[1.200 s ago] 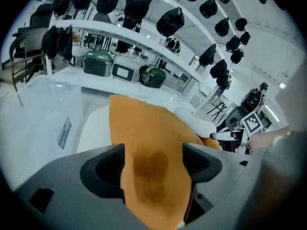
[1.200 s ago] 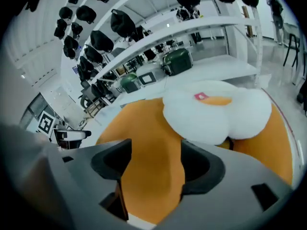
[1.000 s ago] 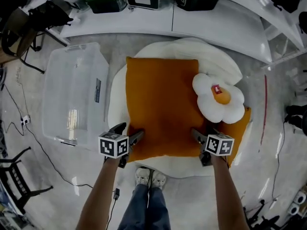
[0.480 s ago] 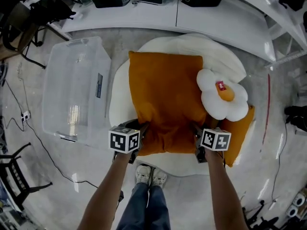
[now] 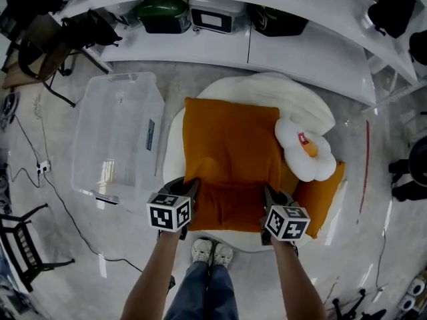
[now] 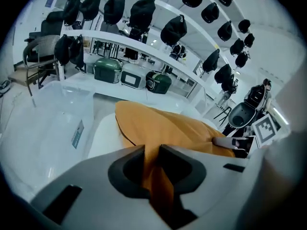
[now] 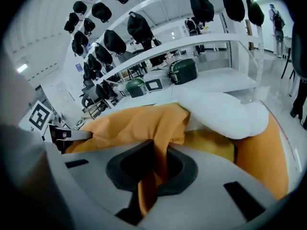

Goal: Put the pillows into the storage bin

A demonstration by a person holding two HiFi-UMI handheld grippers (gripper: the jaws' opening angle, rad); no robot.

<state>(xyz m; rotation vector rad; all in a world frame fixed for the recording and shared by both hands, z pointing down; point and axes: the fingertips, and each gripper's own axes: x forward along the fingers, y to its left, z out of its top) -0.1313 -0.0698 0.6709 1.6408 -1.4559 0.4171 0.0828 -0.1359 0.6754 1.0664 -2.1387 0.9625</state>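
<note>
Orange pillow [image 5: 230, 149] was gripped at its near edge by both grippers.
Head view: left gripper [image 5: 189, 187] and right gripper [image 5: 269, 195] were seen at the pillow's near corners, the clear storage bin [image 5: 113, 112] standing empty just to its left and a white flower pillow [image 5: 305, 151] lying at its right edge. Left gripper view: jaws, just closed down, were clamped narrow on orange fabric [image 6: 163, 123]. Right gripper view: the same was seen, a fold of fabric [image 7: 139, 121] being pinched.

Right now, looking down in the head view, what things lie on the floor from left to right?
First the clear storage bin → big orange pillow → white egg-shaped pillow; the second orange pillow, tucked under that one, is left out.
</note>
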